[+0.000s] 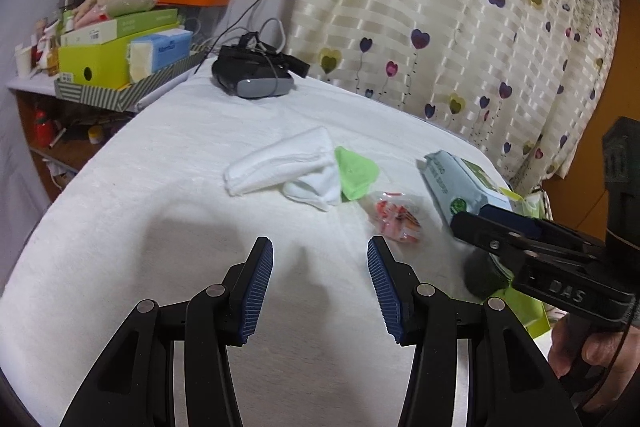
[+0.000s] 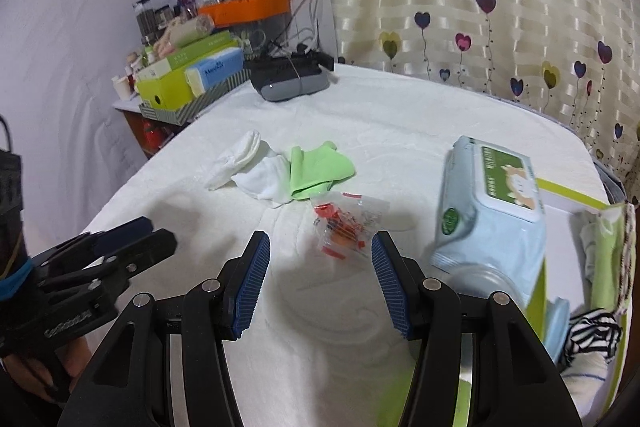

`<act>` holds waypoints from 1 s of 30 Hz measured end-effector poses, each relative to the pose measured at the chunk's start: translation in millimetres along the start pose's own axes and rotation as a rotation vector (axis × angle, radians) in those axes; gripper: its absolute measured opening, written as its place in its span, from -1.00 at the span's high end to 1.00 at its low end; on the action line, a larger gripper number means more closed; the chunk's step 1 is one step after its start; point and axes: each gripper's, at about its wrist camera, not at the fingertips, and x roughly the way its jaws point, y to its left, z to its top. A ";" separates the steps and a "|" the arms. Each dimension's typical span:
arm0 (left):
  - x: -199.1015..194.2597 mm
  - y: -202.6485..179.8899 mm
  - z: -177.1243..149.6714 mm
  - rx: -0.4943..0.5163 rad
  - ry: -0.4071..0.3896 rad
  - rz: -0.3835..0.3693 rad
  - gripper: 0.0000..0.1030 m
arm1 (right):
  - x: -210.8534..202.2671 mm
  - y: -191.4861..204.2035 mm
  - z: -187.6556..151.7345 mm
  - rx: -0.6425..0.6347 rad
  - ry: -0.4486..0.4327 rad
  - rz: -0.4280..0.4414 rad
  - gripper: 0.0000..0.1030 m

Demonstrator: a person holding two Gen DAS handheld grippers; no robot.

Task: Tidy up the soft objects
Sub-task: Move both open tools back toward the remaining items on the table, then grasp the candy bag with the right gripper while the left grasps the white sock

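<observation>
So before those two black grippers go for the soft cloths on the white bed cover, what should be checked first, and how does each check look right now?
1. Left gripper open and empty: ok.
2. Right gripper open and empty: ok.
3. White folded cloth and light green cloth lie in plain sight, nothing on top: ok.
4. The two cloths lie apart for a single pick: not ok, they touch.
5. Clear plastic bag with red pieces out of the way: not ok, it lies just ahead of the right gripper.
6. Room left in the green-edged box at the right: cannot tell.
</observation>
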 end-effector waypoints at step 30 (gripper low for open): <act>15.0 19.8 25.8 0.038 0.006 0.005 0.07 | 80.9 -8.8 12.9 0.094 0.173 -0.070 0.41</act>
